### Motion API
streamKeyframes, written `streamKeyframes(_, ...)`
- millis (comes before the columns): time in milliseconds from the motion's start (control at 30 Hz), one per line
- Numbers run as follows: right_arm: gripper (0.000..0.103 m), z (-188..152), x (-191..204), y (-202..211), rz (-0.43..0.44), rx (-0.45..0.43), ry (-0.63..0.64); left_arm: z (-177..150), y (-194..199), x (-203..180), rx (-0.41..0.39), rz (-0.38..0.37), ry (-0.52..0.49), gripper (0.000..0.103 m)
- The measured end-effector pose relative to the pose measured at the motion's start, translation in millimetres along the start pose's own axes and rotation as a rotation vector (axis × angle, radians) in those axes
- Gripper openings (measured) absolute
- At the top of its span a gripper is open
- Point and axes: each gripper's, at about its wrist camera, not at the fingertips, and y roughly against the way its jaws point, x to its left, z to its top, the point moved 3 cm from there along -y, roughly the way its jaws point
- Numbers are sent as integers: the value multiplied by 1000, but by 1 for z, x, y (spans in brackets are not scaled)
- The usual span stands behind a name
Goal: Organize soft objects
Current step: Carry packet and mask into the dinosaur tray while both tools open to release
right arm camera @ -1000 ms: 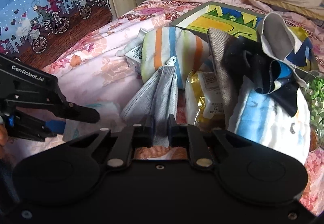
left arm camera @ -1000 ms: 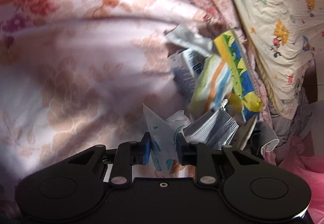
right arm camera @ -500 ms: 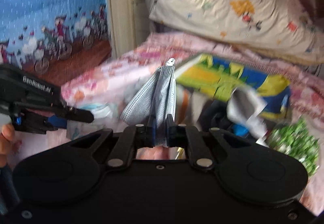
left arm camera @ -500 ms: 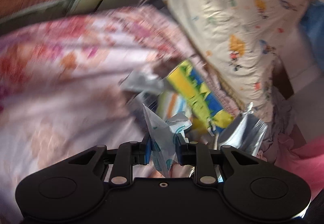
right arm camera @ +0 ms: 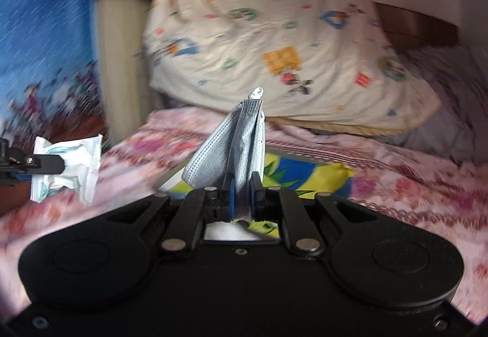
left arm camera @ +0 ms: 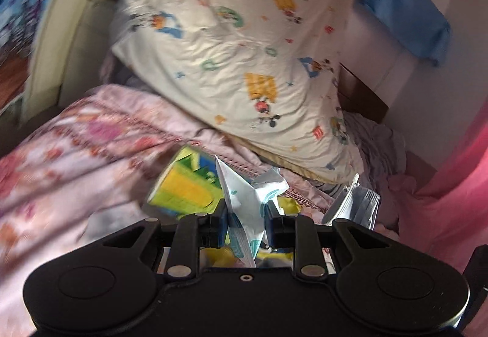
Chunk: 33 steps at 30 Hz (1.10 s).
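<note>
Your left tool (left arm camera: 245,215) is clamped on a white packet (left arm camera: 244,199) with teal print, holding it up off the bed (left arm camera: 91,148). Your right tool (right arm camera: 242,193) is pinched tight on a grey-blue face mask (right arm camera: 235,145), which stands upright between its fingers, its ear loop at the top. In the right wrist view the packet (right arm camera: 70,163) hangs at the far left in the other tool. A yellow and blue book (right arm camera: 305,172) lies on the pink floral bedspread below both, with a cartoon-print pillow (right arm camera: 274,32) behind.
</note>
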Motion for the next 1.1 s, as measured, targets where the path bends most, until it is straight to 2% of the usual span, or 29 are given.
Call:
streamKeyframes(133,4,-3,-28,-16,-29,-23,-137,6,-49,-29,35,-8,-74,26)
streamKeyframes(267,4,-18,-41,-29,-62,-36,-181,0,-101,-49,90,3,-126,26)
streamKeyframes(400,4,-33,-61,-44,-98,-18,-232,-10,-149,-60,168,25,-153,26)
streamKeyframes(567,4,-52,-82,-53,-114,27,-293,-27,-195,-78,277,69,-239,26)
streamKeyframes(767,5,-78,-98,-76,-117,114,-326,-51,-236,-86,417,151,-282,26)
streamKeyframes(933,5,-91,-105,-102,-114,177,-341,-62,-253,-88,448,185,-296,26)
streamKeyframes(1100,6,-95,-108,-116,-102,200,-374,-71,-263,-89,473,204,-319,27)
